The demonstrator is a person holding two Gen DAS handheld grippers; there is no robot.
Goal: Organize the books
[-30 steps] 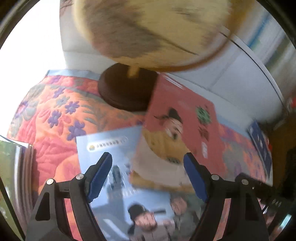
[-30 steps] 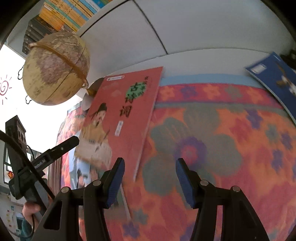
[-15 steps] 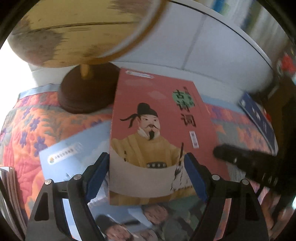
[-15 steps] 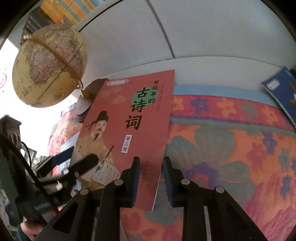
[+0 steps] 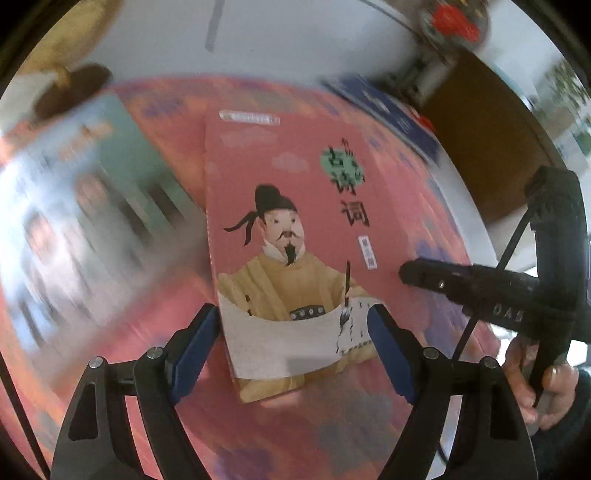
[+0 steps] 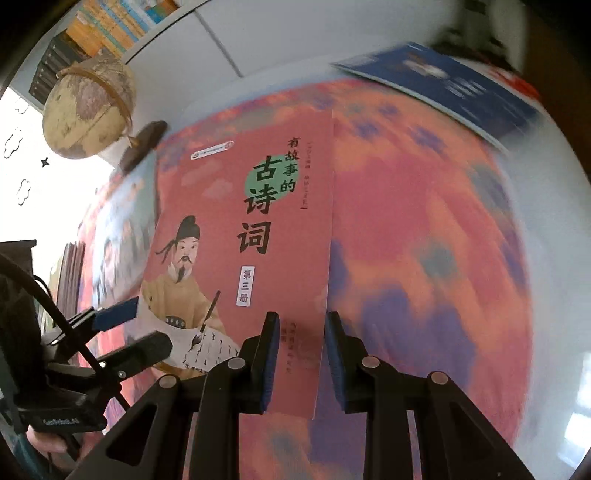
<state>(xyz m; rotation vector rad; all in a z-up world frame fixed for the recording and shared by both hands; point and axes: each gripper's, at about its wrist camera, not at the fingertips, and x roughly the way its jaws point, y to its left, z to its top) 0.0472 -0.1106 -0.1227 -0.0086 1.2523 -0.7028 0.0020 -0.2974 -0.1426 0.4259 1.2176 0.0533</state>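
Two hand-held grippers, one red book between them.

Item 1. Right gripper [image 6: 301,354]: blue-padded jaws drawn close together, clamped on the lower right edge of the red book [image 6: 236,236]. The edge runs up out of the narrow gap between the pads. In the left wrist view, one black finger of this gripper lies across the book's right margin, and a hand [image 5: 546,387] grips the handle behind it.

Item 2. Left gripper [image 5: 291,332]: jaws standing well apart, holding nothing. Seen from its own camera, the two pads frame the bottom of the cover, one just outside the left edge and one over the lower right corner; whether either touches the book cannot be told.

Item 3. Red book: a slim paperback, cover up, showing a robed figure with a brush and scroll, and large black characters beside a green patch. It reads sharp in both views while everything around it is blurred. It sits over the floral cloth [image 6: 424,240], orange and red with purple blooms.

Item 4. Pale blue book [image 5: 85,206]: flat on the cloth to the left of the red one, heavily blurred.

Item 5. Dark blue book [image 6: 461,88]: at the far right edge of the cloth, well apart from the others.

Item 6. Globe [image 6: 88,110]: tan, on a dark round base, at the far left corner.

Item 7. Shelved books [image 6: 107,29]: a row of spines above the globe.
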